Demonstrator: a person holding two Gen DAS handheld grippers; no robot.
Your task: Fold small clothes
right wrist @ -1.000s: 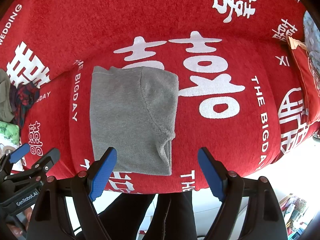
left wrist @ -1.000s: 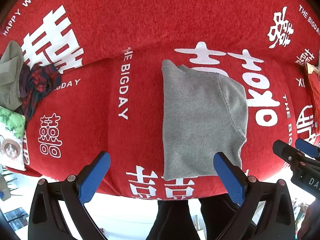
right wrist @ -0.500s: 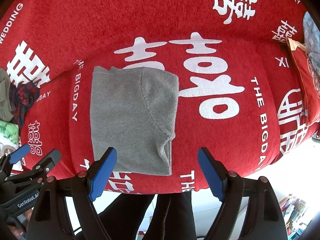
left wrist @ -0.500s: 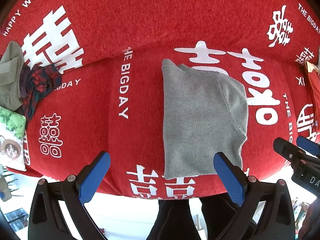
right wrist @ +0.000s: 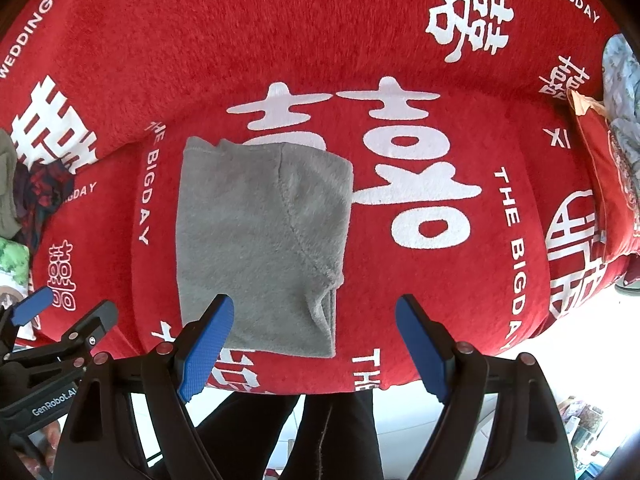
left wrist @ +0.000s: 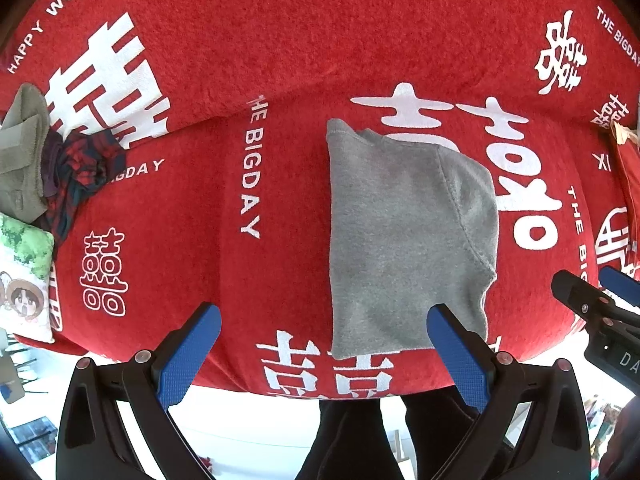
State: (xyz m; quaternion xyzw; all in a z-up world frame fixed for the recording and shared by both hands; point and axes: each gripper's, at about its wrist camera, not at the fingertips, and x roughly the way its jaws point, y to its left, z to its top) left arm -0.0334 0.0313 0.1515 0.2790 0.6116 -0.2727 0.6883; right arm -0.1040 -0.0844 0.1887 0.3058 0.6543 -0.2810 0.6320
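Observation:
A grey fleece garment (left wrist: 404, 236) lies folded into a tall rectangle on the red printed sofa cover (left wrist: 280, 60); it also shows in the right wrist view (right wrist: 260, 240). My left gripper (left wrist: 324, 320) is open and empty, held above the sofa's front edge, its right pad over the garment's lower right corner. My right gripper (right wrist: 316, 316) is open and empty, its left pad over the garment's lower left part. Each gripper shows at the edge of the other's view.
A pile of clothes, olive and dark plaid (left wrist: 52, 168), lies at the sofa's left end by a cartoon-print cushion (left wrist: 24, 280). A red cushion (right wrist: 604, 184) stands at the right end. My dark-trousered legs (right wrist: 332, 432) stand below the sofa edge.

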